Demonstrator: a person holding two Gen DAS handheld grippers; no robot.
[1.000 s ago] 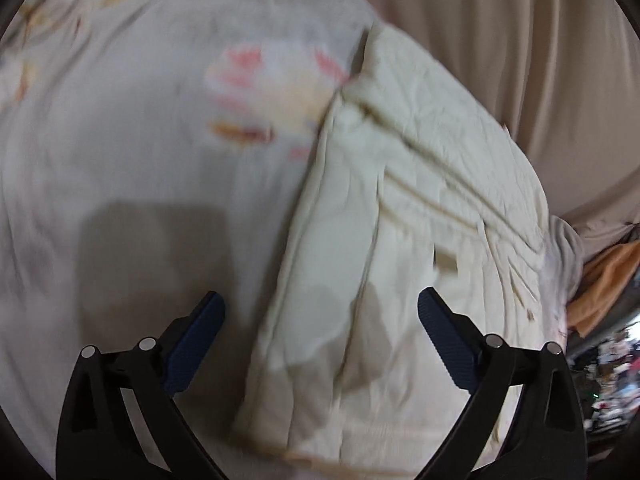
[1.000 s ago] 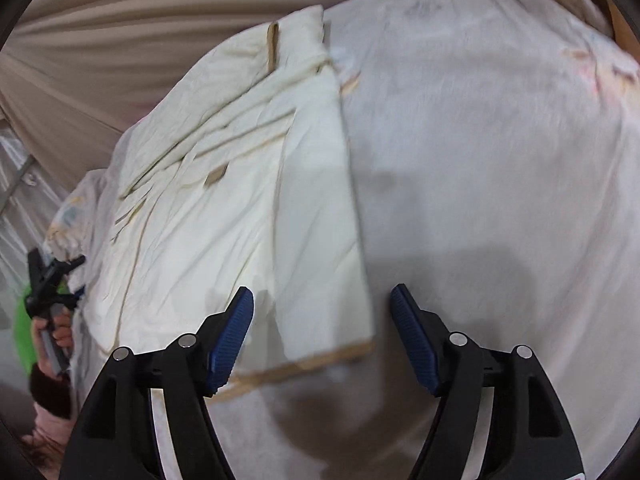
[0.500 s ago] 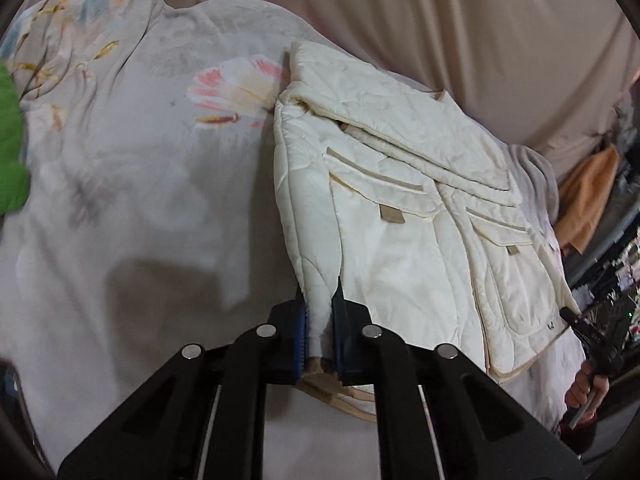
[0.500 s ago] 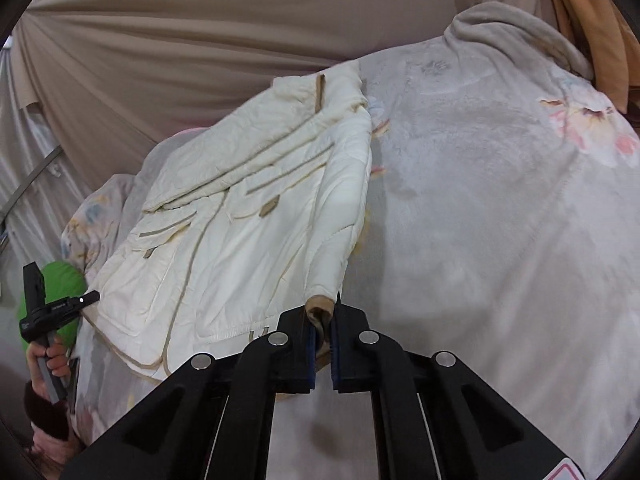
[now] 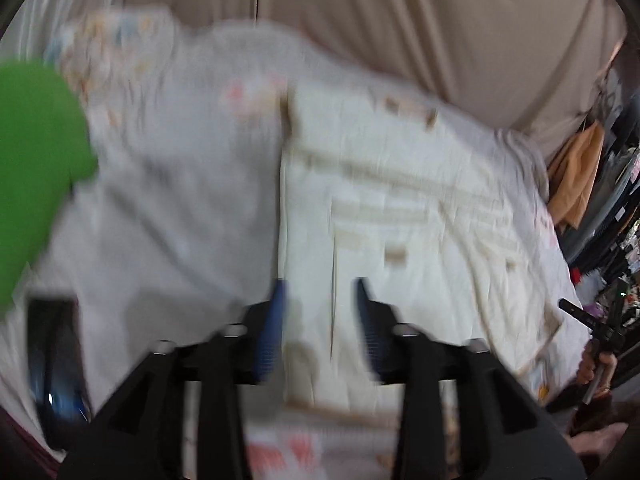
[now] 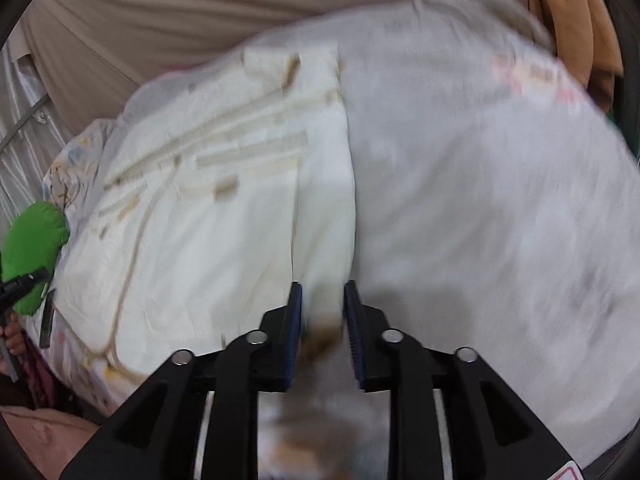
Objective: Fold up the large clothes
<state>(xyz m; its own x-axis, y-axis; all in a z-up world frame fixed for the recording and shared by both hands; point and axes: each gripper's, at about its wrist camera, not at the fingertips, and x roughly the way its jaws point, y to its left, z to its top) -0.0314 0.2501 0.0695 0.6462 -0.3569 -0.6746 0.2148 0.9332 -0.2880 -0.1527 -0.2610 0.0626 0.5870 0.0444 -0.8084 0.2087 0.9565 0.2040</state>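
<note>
Cream quilted fabric fills the middle of both my views: the cream quilted jacket with tan trim [image 5: 400, 208] lies flat on the bed covered by a pale grey sheet with faded pink flower prints [image 5: 168, 184], and I take that jacket as my landmark.

Starting at the far left of the left wrist view, a bright green padded shape [image 5: 36, 184] sits well to the left of the jacket, blurred. Nearer the jacket, my left hand-held gripper [image 5: 318, 320] hovers over the jacket's near left edge. Its blue pads have just been opening and now stand apart, with jacket fabric seen between them but not pinched, so I read it as released. Right of the jacket, past its far edge, an orange cloth [image 5: 576, 176] hangs, and low at the right a hand [image 5: 596, 364] grips a dark handle.

In the right wrist view the same green shape [image 6: 34, 256] lies left of the jacket [image 6: 208, 216], near its lower hem. My right hand-held gripper [image 6: 322, 324] sits at the jacket's near right edge, where a folded sleeve [image 6: 324, 216] runs along the side. Its jaws have also just been opening; the sleeve's tan cuff shows in the gap, and through the blur I cannot see the pads pressing it. Right of the jacket there is bare sheet [image 6: 480, 200].
</note>
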